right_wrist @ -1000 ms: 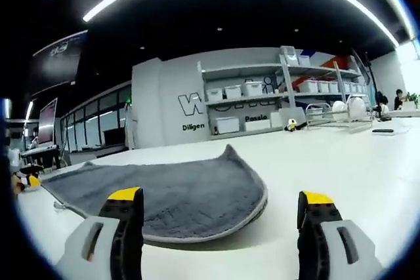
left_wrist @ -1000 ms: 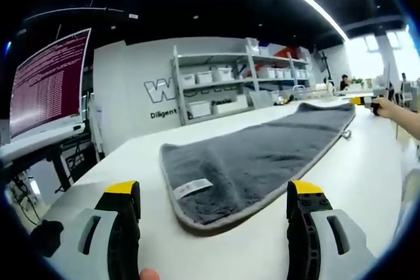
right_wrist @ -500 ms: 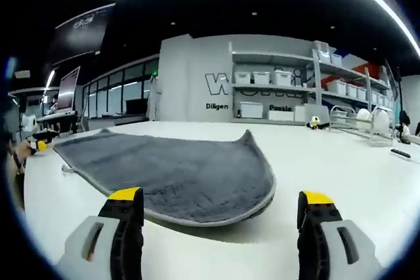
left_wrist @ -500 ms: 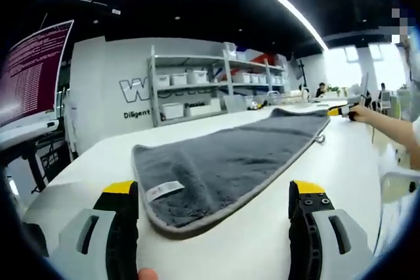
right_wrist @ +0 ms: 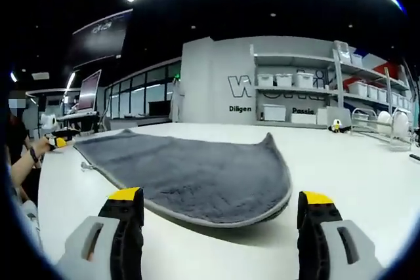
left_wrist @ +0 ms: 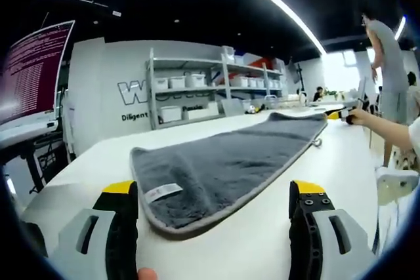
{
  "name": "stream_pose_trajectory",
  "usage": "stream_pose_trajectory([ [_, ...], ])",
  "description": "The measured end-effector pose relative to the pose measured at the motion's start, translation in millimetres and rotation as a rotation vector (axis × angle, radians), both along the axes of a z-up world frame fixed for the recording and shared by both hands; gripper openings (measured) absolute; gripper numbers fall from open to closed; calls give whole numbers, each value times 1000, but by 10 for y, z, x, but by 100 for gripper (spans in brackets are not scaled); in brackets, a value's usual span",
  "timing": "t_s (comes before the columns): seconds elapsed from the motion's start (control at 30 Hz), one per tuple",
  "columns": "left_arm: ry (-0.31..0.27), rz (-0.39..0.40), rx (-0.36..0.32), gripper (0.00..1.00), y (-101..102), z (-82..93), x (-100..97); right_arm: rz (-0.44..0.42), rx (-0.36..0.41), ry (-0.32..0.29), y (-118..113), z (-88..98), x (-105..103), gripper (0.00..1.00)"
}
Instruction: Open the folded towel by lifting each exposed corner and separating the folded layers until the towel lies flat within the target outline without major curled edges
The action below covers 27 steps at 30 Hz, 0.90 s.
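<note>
Both grippers, left gripper (left_wrist: 214,204) and right gripper (right_wrist: 220,213), hover with jaws spread wide, nothing held. Grey towel (left_wrist: 226,162) lies stretched on the white table (left_wrist: 328,181). Behind it, shelves (left_wrist: 197,90) hold white bins (left_wrist: 176,82), contents hidden.

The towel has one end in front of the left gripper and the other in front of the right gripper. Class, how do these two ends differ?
The towel end in the left gripper view lies flat and carries a white label; the end in the right gripper view shows no label, and its far corner curls up. Both ends are grey with a lighter bound edge and rest on the white table.
</note>
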State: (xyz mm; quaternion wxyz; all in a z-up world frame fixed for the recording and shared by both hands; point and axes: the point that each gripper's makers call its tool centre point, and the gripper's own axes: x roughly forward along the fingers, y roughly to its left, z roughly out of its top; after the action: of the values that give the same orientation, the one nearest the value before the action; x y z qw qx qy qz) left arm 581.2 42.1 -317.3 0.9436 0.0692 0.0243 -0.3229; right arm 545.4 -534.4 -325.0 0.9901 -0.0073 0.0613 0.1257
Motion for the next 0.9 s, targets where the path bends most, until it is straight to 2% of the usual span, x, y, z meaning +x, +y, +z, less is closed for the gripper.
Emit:
stream_pose_trajectory([
  [0.27, -9, 3, -11, 93, -3, 20, -10, -35, 48, -45, -102, 74, -39, 99],
  [0.37, -19, 5, -6, 93, -11, 27, -25, -21, 96, -96, -106, 160, -61, 99],
  [0.5, -20, 2, -5, 93, -19, 27, -29, 78, 178, -200, 69, 352, -132, 99],
  [0.57, -19, 1, -2, 93, -19, 22, -27, 146, 215, -211, 155, 389, -130, 99],
  [0.67, -21, -1, 7, 92, -29, 15, -33, 218, 180, -162, 308, 315, -104, 99],
  [0.7, -19, 2, 11, 92, -28, 9, -31, 235, 132, -125, 361, 241, -81, 99],
  [0.8, -18, 1, 12, 92, -21, 7, -26, 200, -8, 3, 351, -24, -13, 99],
  [0.9, -18, 1, 11, 92, -13, 8, -16, 144, -51, 48, 293, -116, 22, 99],
])
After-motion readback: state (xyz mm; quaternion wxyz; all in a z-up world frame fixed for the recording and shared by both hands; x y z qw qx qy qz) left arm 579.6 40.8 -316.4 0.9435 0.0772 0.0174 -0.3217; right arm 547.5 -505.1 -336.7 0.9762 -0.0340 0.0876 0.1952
